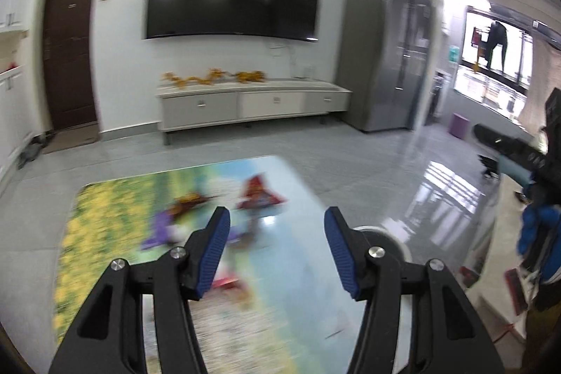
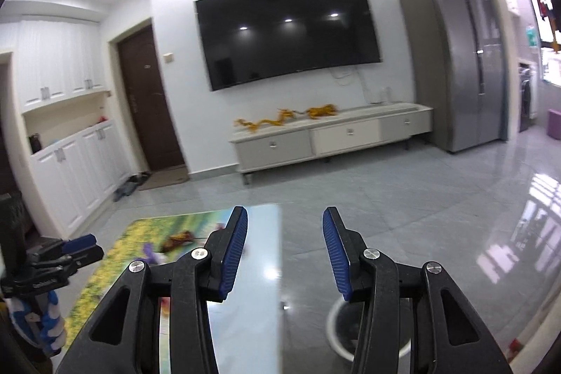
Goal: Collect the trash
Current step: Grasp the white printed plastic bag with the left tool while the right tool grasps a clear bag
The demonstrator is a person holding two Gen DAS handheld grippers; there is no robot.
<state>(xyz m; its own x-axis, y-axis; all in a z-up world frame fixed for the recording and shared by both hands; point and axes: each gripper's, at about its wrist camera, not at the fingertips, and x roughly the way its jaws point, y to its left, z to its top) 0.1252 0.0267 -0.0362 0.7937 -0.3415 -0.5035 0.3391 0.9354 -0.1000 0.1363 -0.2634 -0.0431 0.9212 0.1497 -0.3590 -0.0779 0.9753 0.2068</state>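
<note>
The surface [image 1: 105, 216] is a low table with a printed landscape top, standing on a grey tiled floor [image 2: 385, 198] before a wall-mounted television [image 2: 287, 34], a white media cabinet [image 2: 329, 135] and a steel refrigerator [image 2: 463, 58]. Trash lies on the surface: a red wrapper [image 1: 259, 195], a brown scrap [image 1: 189, 200] and a purple piece [image 1: 157, 233], all blurred. The left gripper [image 1: 277, 251] hovers above them, fingers spread, holding nothing. The right gripper [image 2: 284, 251] sits at the surface's right edge, fingers likewise spread and empty. Only the right wrist view shows the white bin [image 2: 336, 332] on the floor beside the surface and the white cupboards [image 2: 63, 128]; only the left shows the balcony window [image 1: 498, 51].
</note>
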